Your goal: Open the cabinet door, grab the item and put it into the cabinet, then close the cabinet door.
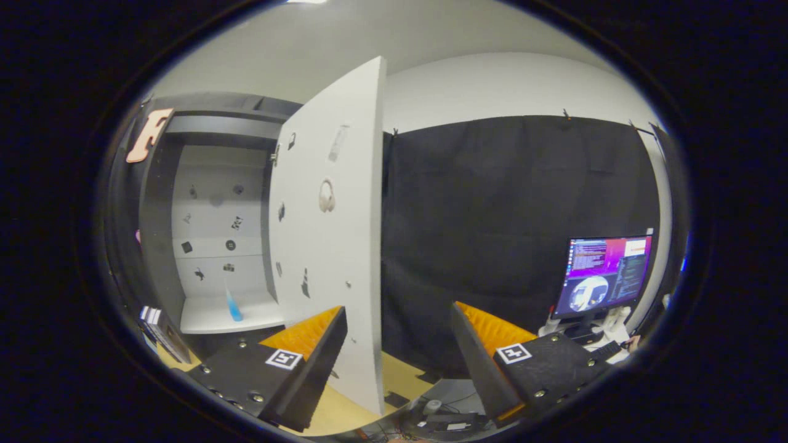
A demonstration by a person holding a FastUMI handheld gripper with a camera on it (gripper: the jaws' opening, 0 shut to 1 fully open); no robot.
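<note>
Gripper view looks forward past the spread jaws of the gripper, which hold nothing; the free edge of the cabinet door stands in the gap between them, nearer the left finger, though I cannot tell whether either finger touches it.

The door is swung wide open, its pale face turned partly toward the camera with small stickers and a round knob-like mark on it. Beyond the left finger the cabinet interior is exposed: a pale back wall dotted with small dark markers and a pale shelf at the bottom. On that shelf stands the item, a slim blue piece, upright and tilted a little, well beyond the left finger and apart from the jaws.

So, as I judge it, opening is done and the item already sits inside the cabinet; what remains is closing the door. With the door edge between the fingers, the jaws seem placed to push or draw it shut.

Beyond the right finger, past the dark curtain, a lit monitor stands; below the fingers a strip of the wooden bench shows.
</note>
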